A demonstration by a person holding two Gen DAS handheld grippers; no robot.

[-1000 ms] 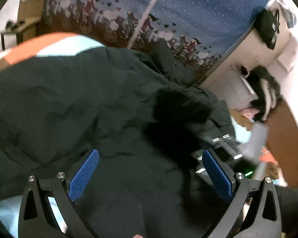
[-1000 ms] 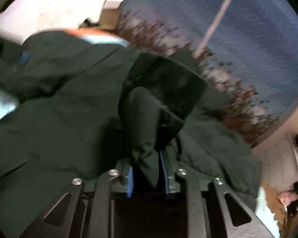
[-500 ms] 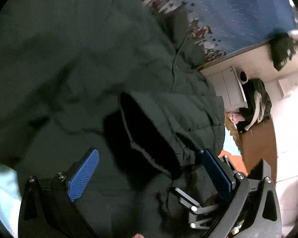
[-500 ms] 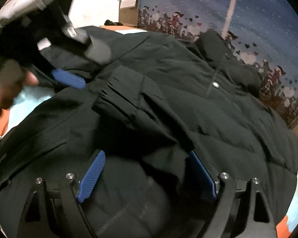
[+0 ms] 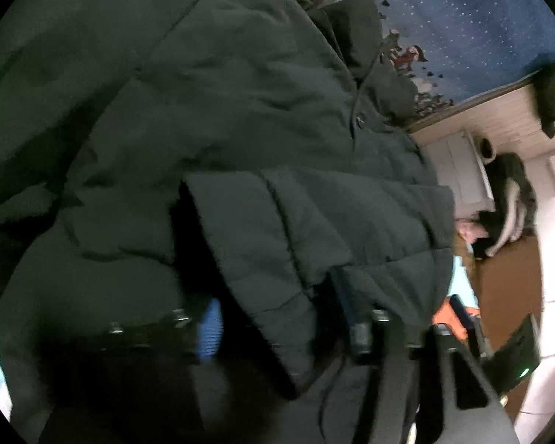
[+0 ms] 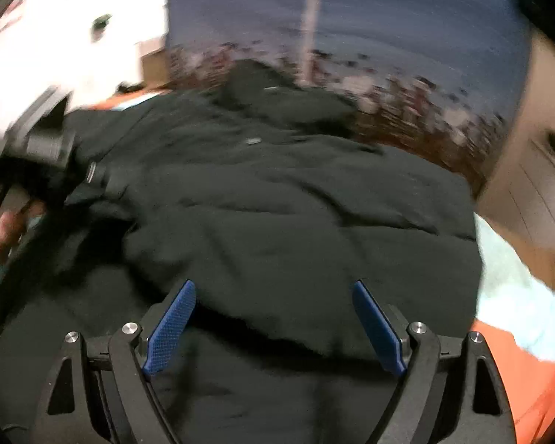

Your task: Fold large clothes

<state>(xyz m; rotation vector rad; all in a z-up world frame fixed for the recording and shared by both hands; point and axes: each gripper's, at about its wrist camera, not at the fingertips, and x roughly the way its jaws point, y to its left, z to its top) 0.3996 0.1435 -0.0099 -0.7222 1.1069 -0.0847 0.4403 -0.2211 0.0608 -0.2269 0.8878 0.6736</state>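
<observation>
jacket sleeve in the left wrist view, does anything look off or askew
Nothing damaged. The sleeve lies folded at a slant across the black jacket, its cuff between the jaws of the left gripper, which have just been closing. The front still looks rumpled.

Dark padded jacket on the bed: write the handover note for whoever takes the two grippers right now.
Left gripper: jaws have just been closing, with the sleeve cuff between the blue pads; grip looks on, though blurred.
Right gripper: open, nothing held, hovering over the jacket.
Jacket lies spread, front up, on the orange and light blue bedding, collar toward the starry blue cloth.
Done: one sleeve brought across the chest.
Left: place the cuff, other sleeve, fold the body.
</observation>
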